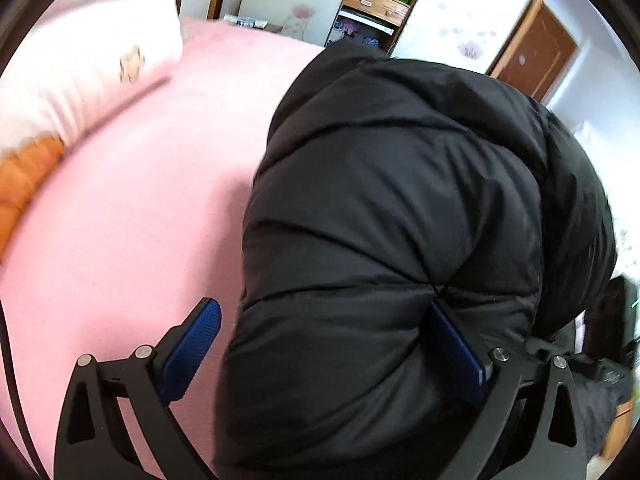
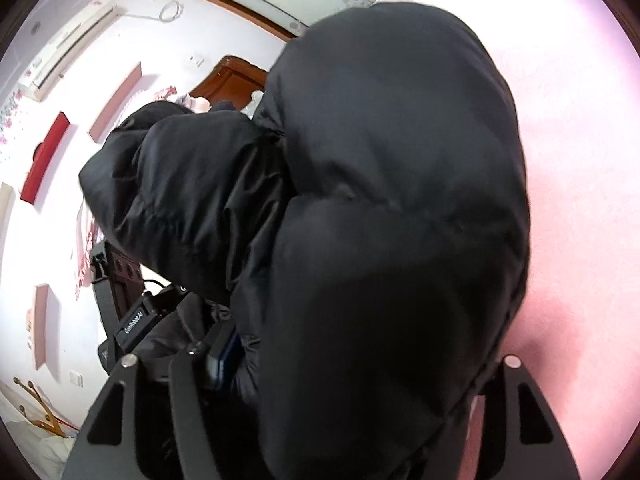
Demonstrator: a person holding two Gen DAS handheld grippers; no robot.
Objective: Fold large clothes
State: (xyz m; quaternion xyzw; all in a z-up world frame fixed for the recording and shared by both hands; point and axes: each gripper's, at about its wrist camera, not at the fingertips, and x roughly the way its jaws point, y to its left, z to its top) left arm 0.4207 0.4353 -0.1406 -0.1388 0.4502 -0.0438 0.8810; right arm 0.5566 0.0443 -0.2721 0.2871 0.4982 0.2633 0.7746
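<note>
A black puffer jacket [image 1: 400,200] lies bunched on a pink bed sheet [image 1: 140,208]. My left gripper [image 1: 324,320] is open wide. Its right blue pad [image 1: 456,344] presses into a fold of the jacket and its left pad [image 1: 192,344] stands free over the sheet. In the right wrist view the jacket [image 2: 380,208] bulges over my right gripper [image 2: 352,360]. The left blue pad [image 2: 226,354] is wedged against the fabric. The right finger is hidden under the jacket, so the jaw gap cannot be read. A sleeve [image 2: 168,184] hangs to the left.
A pale pillow [image 1: 92,64] and an orange cushion [image 1: 28,172] lie at the bed's left. A wooden shelf unit [image 1: 376,4] and a brown door [image 1: 536,56] stand behind. The other gripper's body [image 2: 132,328] shows left of the jacket.
</note>
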